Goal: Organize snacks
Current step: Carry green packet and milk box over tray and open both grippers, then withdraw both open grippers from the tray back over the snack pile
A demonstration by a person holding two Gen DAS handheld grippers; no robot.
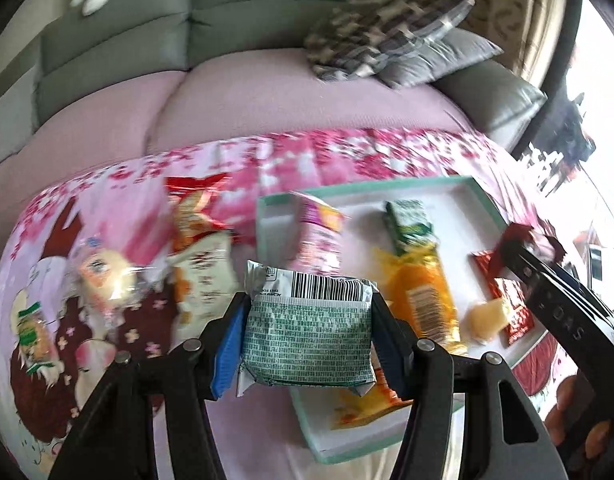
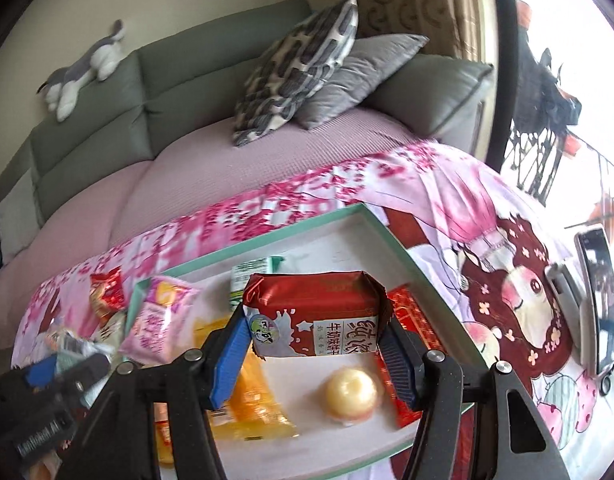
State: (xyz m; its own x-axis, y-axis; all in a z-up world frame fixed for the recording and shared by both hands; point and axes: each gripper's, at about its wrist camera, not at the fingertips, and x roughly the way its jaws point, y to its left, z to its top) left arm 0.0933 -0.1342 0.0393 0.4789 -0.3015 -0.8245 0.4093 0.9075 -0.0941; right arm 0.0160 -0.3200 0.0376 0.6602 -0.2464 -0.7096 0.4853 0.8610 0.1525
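My left gripper [image 1: 307, 320] is shut on a green and silver snack packet [image 1: 307, 340] and holds it above the near left edge of the mint-rimmed white tray [image 1: 447, 184]. My right gripper [image 2: 313, 330] is shut on a red and white milk biscuit packet [image 2: 315, 316] and holds it over the tray [image 2: 347, 216]. The right gripper also shows at the right of the left wrist view [image 1: 519, 248]. In the tray lie a pink packet [image 1: 321, 236], a green packet [image 1: 409, 220], an orange packet [image 1: 423, 300], a round yellow pastry [image 2: 351, 396] and a red packet [image 2: 403, 320].
Loose snacks lie on the pink flowered cloth [image 1: 307, 160] left of the tray: a red and white packet [image 1: 199, 240], a clear-wrapped pastry [image 1: 107, 280] and a green-labelled one [image 1: 31, 332]. A phone on a stand [image 2: 599, 300] is at the right. A grey sofa with cushions [image 2: 299, 68] lies behind.
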